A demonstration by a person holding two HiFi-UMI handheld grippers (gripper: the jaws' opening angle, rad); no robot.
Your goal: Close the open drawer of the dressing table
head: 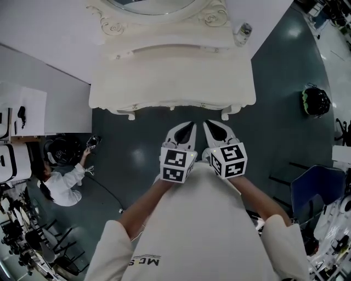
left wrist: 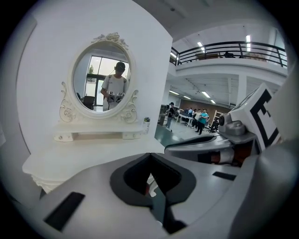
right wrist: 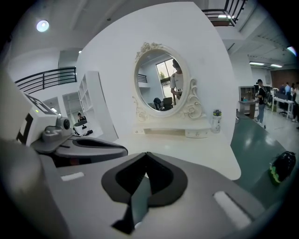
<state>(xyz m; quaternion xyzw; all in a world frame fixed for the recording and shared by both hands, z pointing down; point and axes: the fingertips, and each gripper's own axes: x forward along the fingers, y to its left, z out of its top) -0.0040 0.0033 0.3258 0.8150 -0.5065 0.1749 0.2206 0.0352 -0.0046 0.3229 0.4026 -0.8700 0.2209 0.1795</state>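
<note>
The left gripper (head: pixel 188 128) is held with its jaws closed together, and nothing is gripped between them. The right gripper (head: pixel 212 126) is likewise closed and empty. Both are held side by side, just apart, with their tips pointed towards the front edge of the dressing table (head: pixel 170 77). They are kept off its front edge, over the dark floor (head: pixel 137 148).

The drawer (head: pixel 170 105) is found under the table's front edge, at the middle. Its front appears to be in line with that edge, though this is seen only from above.

An oval mirror (head: pixel 156 4) in a carved white frame is mounted at the back edge of the table, above a low shelf (head: pixel 173 50) fitted with small knobs. A small bottle (head: pixel 243 31) is stood at the back right corner.

Further out, a person in white (head: pixel 61 184) is seen low on the floor to the left of the table. A black item with yellow-green trim (head: pixel 315 101) is laid on the floor to the right. A blue chair (head: pixel 315 189) is placed nearer, at the right.
</note>
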